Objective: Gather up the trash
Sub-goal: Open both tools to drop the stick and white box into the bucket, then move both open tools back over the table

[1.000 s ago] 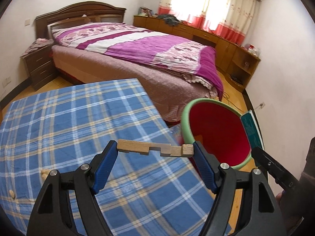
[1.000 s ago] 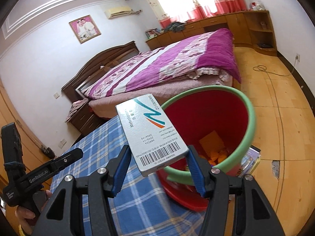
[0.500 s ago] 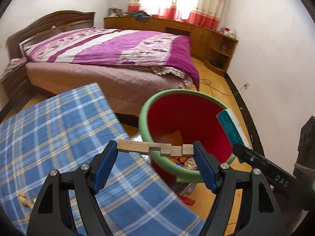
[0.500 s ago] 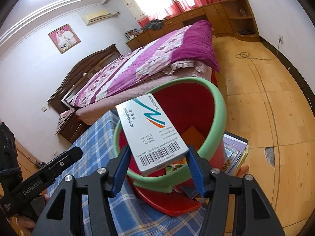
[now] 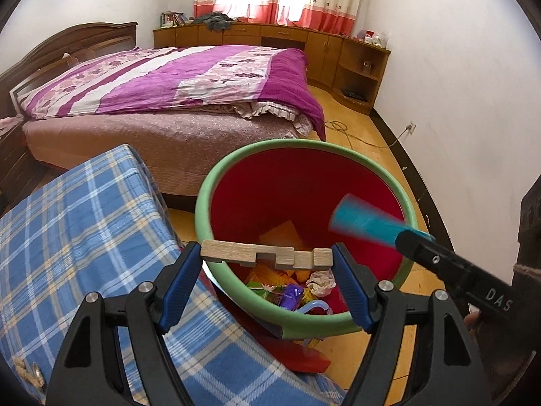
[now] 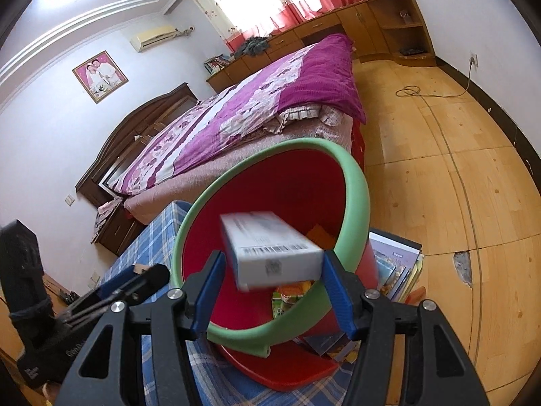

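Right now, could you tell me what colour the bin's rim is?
Light green, around the red bin's rim; clearest in the left wrist view.

Left gripper points forward and a bit down, its blue pads clamped on something at both ends. Right gripper sits just beside it on the right, tilted over, pads spread a little and not really pinching anything.
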